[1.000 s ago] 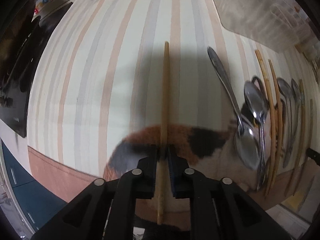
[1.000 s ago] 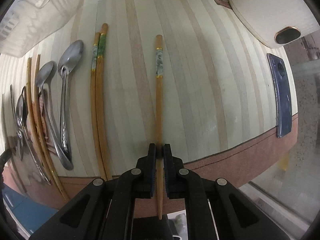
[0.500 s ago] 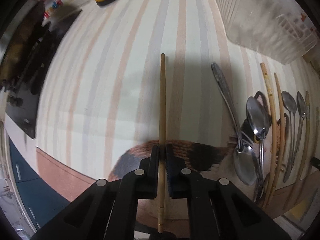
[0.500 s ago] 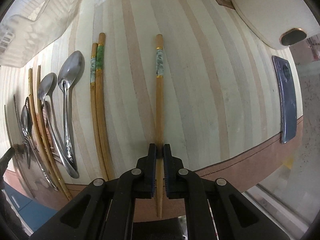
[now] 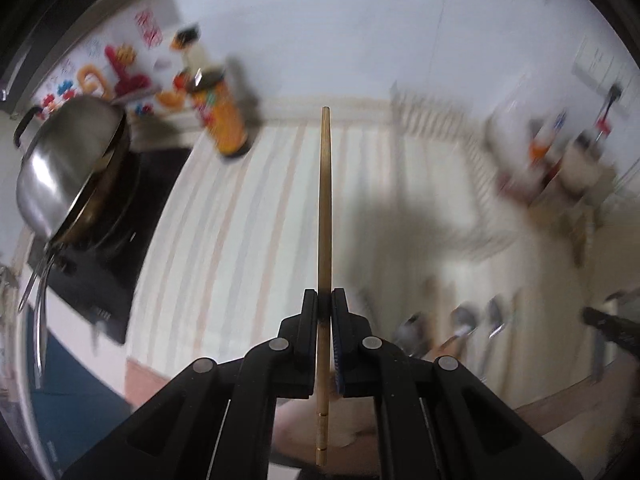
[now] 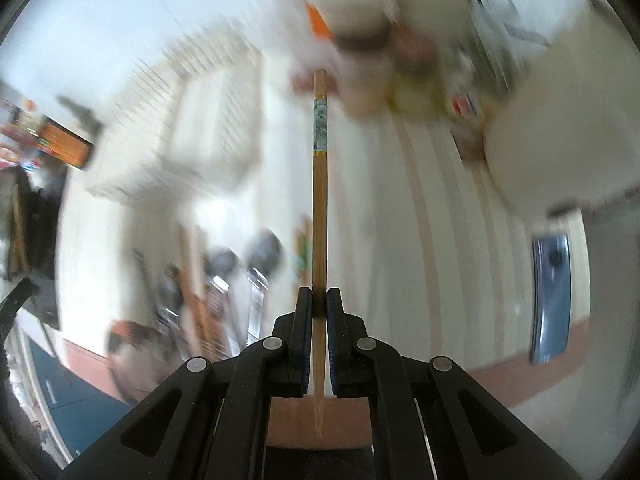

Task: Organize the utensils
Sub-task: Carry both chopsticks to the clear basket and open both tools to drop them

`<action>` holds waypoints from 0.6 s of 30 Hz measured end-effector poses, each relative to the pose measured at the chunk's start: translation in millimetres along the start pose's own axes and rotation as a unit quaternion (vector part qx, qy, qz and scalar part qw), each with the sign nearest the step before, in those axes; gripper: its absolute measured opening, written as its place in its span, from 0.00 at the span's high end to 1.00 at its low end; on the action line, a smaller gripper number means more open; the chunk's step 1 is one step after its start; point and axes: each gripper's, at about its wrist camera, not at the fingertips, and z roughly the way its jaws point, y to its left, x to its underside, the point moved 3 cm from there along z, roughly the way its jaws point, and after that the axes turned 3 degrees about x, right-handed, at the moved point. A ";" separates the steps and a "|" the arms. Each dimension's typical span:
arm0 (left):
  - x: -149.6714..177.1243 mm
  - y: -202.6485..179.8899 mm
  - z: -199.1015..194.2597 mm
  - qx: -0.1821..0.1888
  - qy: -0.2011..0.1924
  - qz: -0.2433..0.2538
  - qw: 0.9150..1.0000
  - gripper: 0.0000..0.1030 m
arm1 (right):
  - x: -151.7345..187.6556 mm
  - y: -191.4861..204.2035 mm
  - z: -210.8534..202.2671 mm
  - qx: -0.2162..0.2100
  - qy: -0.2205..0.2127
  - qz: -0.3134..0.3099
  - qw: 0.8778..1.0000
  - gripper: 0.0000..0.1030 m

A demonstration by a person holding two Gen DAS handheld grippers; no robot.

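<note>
My left gripper [image 5: 325, 300] is shut on a plain wooden chopstick [image 5: 325, 208], held lifted above the striped mat [image 5: 224, 240] and pointing forward. My right gripper [image 6: 319, 300] is shut on a wooden chopstick [image 6: 319, 208] with a blue-green patterned band near its far end, also lifted off the mat. Blurred spoons [image 6: 260, 256] and other chopsticks [image 6: 196, 280] lie in a row on the mat, low left in the right wrist view. The spoons also show low right in the left wrist view [image 5: 460, 320].
A steel pot [image 5: 68, 168] sits on a black stove at left, with a sauce bottle [image 5: 222, 120] behind the mat. A white dish rack [image 6: 176, 120] stands at the back. A white appliance [image 6: 560, 120] and a blue phone [image 6: 551, 296] are at right.
Both grippers have lifted and tilted up with their chopsticks, from just over the mat to well above it. The views now show the back wall and are blurred by motion.
</note>
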 end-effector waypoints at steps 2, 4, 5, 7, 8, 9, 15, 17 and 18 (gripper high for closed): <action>-25.1 -4.4 -4.8 0.020 -0.010 0.002 1.000 0.96 | -24.1 12.8 -16.5 -0.026 -0.014 -0.008 1.000 0.93; -49.9 -10.7 -2.8 0.046 -0.012 -0.001 0.999 0.96 | -50.0 30.8 -25.6 -0.050 -0.026 -0.019 0.998 0.93; -62.9 -12.6 0.7 0.061 -0.009 -0.006 0.998 0.96 | -62.8 40.6 -26.3 -0.060 -0.029 -0.025 0.998 0.93; -86.8 -18.5 10.8 0.081 -0.001 -0.014 0.997 0.96 | -89.4 59.7 -24.0 -0.080 -0.029 -0.029 0.996 0.93; -98.2 -20.8 19.3 0.090 0.006 -0.018 0.996 0.96 | -101.6 66.2 -21.6 -0.084 -0.029 -0.032 0.996 0.93; -108.4 -22.9 28.3 0.100 0.013 -0.027 0.995 0.96 | -113.6 71.2 -17.5 -0.088 -0.029 -0.032 0.995 0.93; -146.6 -33.4 96.6 0.131 0.076 -0.046 0.987 0.96 | -172.3 98.6 30.9 -0.091 0.003 -0.038 0.995 0.93; -151.6 -35.2 121.9 0.142 0.103 -0.054 0.983 0.96 | -183.9 105.4 52.3 -0.082 0.018 -0.036 0.996 0.93; -153.3 -36.6 130.1 0.146 0.112 -0.057 0.981 0.96 | -188.3 107.4 62.4 -0.079 0.026 -0.033 0.996 0.93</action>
